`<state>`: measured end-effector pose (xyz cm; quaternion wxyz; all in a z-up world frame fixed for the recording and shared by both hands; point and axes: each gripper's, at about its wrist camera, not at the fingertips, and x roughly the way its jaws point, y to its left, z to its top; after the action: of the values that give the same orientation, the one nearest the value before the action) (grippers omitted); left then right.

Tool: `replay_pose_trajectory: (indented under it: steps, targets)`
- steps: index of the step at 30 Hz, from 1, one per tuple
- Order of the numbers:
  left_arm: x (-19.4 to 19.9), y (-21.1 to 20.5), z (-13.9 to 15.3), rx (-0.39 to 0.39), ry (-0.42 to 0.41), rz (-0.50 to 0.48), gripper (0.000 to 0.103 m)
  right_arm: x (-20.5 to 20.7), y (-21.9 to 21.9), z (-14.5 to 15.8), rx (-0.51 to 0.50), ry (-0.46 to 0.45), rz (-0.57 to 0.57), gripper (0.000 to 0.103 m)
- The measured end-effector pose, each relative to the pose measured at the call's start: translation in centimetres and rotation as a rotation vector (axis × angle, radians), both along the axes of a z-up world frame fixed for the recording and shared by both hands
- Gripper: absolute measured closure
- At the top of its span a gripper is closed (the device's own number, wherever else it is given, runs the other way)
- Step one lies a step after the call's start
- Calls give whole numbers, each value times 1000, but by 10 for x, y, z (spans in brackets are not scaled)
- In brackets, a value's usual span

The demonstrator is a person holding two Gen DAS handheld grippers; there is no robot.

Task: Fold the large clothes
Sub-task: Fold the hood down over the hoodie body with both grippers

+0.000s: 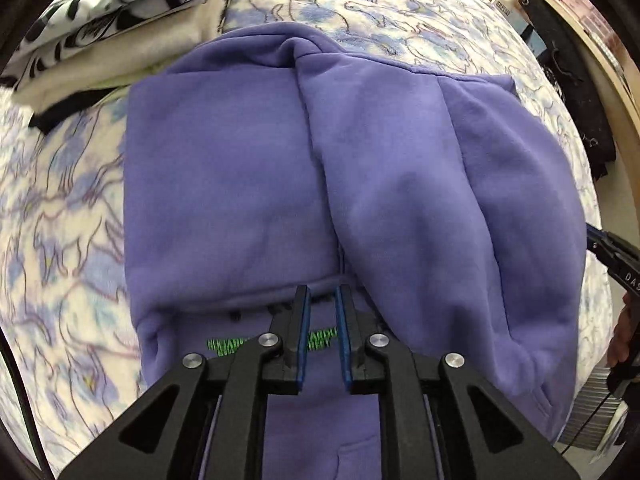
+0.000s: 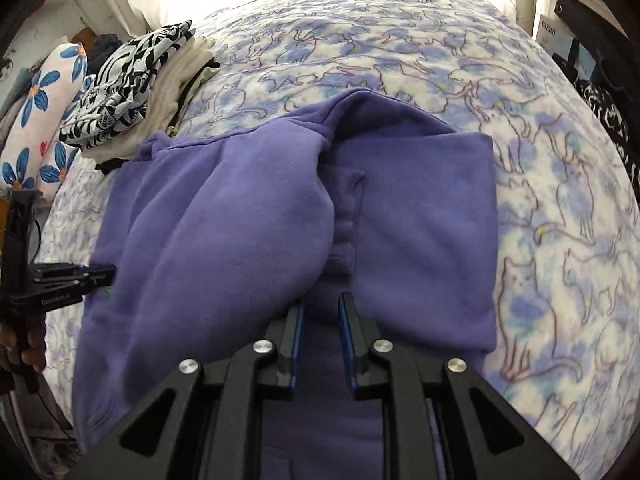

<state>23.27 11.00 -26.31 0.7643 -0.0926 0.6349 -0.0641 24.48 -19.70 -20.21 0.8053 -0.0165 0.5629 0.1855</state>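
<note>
My left tool (image 1: 322, 292) hangs over the near part of the purple hoodie (image 1: 248, 168), its jaws a little apart with nothing between them, just above a green print (image 1: 320, 340) on the cloth. My right tool (image 2: 320, 300) hangs beside it over the same hoodie, jaws also slightly parted and empty. The hoodie lies folded on the bed, on a blanket (image 2: 560, 240) with cat outlines. Farther off to the left, a stack of folded clothes (image 2: 132, 92) sits at the hoodie's corner, with a flowered pillow (image 2: 44, 112) beyond it.
</note>
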Motion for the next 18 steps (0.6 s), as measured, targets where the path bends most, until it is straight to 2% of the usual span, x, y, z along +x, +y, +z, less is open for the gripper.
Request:
replay_pose_trajectory:
  steps: [4, 7, 8, 9, 11, 13, 18]
  targets:
    - [-14, 5, 5, -87, 25, 22, 85, -8, -9, 3, 55, 42, -25, 86]
    - [-29, 8, 3, -199, 38, 50, 84, -12, -15, 8, 117, 68, -41, 81]
    - [-31, 10, 3, -243, 38, 65, 82, -14, -17, 10, 146, 74, -45, 77]
    - [-33, 11, 2, -289, 35, 78, 82, -16, -19, 13, 184, 82, -48, 68]
    - [-37, 12, -1, -349, 29, 94, 81, -20, -19, 18, 245, 91, -51, 56]
    - [-41, 10, -5, -384, 19, 100, 81, -22, -15, 19, 288, 106, -41, 55]
    - [-37, -4, -27, -457, 23, 129, 81, -22, 4, 9, 302, 127, -4, 55]
